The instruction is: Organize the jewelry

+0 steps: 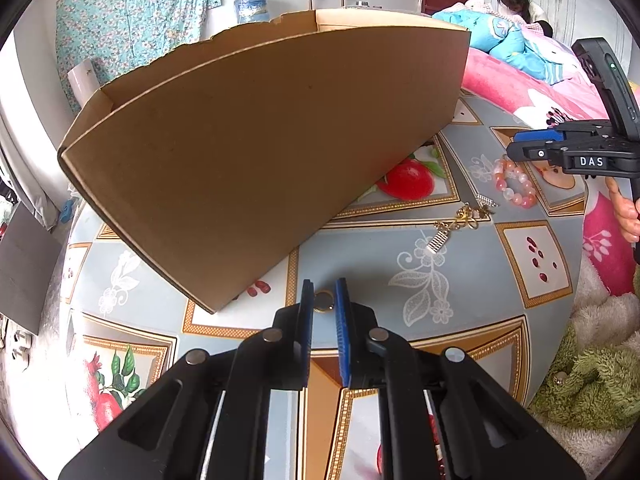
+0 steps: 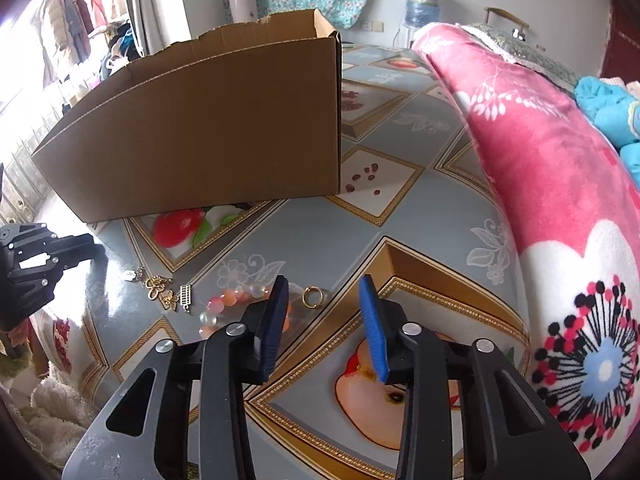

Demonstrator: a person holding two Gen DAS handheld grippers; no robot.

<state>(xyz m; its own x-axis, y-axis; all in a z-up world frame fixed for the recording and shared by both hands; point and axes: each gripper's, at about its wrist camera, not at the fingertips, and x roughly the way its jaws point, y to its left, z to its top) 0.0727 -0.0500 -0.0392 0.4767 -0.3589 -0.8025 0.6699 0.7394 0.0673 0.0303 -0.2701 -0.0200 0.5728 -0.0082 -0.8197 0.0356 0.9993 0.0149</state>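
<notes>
Your left gripper is clamped on a small gold-rimmed round piece, pinched between the blue pads at their tips, above the patterned tablecloth. Your right gripper stands partly open with nothing between its pads; a gold ring lies on the cloth just ahead of its tips, in line with the gap. The pink bead bracelet sits immediately left of its left finger, partly hidden behind it. Gold chain pieces lie further left. The cardboard box stands beyond both grippers, open at the top.
</notes>
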